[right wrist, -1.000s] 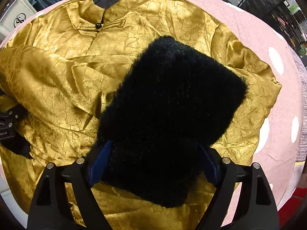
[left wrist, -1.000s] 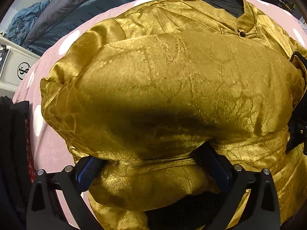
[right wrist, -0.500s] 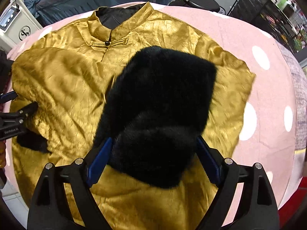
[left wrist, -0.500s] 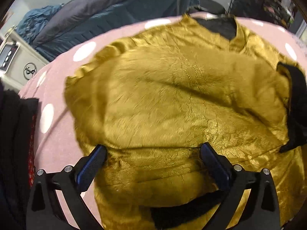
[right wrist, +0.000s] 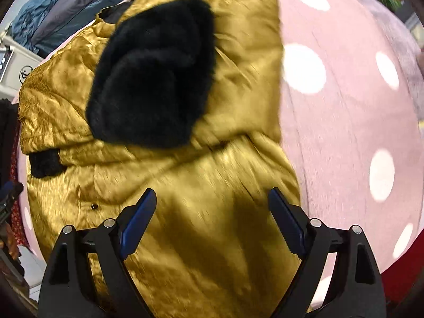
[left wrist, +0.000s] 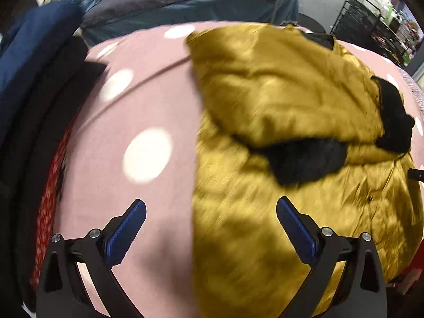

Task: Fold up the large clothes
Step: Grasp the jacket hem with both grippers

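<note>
A gold satin jacket (left wrist: 286, 100) with black fur cuffs lies on a pink, white-dotted cover (left wrist: 148, 122). Both sleeves are folded across its front. The left sleeve's cuff (left wrist: 304, 159) lies mid-body; the right sleeve's fur cuff (right wrist: 153, 74) rests on the chest. My left gripper (left wrist: 210, 228) is open and empty above the jacket's left edge. My right gripper (right wrist: 212, 222) is open and empty above the lower body of the jacket (right wrist: 201, 212).
Dark and red clothes (left wrist: 37, 137) are piled at the left of the cover. Blue-grey bedding (left wrist: 190, 2) lies behind. A black wire rack (left wrist: 371, 21) stands at the far right. A white appliance (right wrist: 16, 66) sits at the left.
Both grippers have let go of the sleeves and pulled back toward the hem. The sleeves now lie folded across the jacket front.
</note>
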Available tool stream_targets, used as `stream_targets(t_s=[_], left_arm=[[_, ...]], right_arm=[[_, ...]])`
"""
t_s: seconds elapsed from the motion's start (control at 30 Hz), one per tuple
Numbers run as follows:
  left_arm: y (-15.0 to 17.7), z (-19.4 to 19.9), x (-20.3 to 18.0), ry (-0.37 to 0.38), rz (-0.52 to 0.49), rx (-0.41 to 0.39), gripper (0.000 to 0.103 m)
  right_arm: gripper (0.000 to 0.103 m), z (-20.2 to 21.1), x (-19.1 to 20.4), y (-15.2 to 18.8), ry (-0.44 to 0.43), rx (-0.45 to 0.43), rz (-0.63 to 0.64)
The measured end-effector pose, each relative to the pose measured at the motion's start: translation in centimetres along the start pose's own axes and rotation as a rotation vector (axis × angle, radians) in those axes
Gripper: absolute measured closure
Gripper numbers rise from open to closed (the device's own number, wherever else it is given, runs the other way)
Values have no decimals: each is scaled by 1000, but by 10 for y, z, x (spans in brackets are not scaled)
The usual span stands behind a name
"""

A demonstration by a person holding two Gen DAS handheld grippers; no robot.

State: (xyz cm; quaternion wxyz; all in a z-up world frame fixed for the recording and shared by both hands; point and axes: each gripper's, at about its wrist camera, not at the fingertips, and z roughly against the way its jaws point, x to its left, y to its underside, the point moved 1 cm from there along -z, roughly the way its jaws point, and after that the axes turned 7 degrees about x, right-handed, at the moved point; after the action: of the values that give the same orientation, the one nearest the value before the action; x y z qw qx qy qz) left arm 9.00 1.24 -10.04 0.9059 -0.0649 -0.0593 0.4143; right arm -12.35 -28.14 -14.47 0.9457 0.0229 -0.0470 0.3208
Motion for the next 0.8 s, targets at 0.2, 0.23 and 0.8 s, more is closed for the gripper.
stream_targets(t_s=[0.2, 0.23, 0.8], left_arm=[[29, -2, 32, 77, 72, 63, 7], [35, -1, 35, 90, 78, 66, 7], [93, -32, 60, 248, 117, 185, 10]], right_arm=[[17, -7, -36, 24, -66, 23, -61], [18, -6, -43, 28, -71, 21, -73], [17, -21, -147, 95, -301, 84, -323]])
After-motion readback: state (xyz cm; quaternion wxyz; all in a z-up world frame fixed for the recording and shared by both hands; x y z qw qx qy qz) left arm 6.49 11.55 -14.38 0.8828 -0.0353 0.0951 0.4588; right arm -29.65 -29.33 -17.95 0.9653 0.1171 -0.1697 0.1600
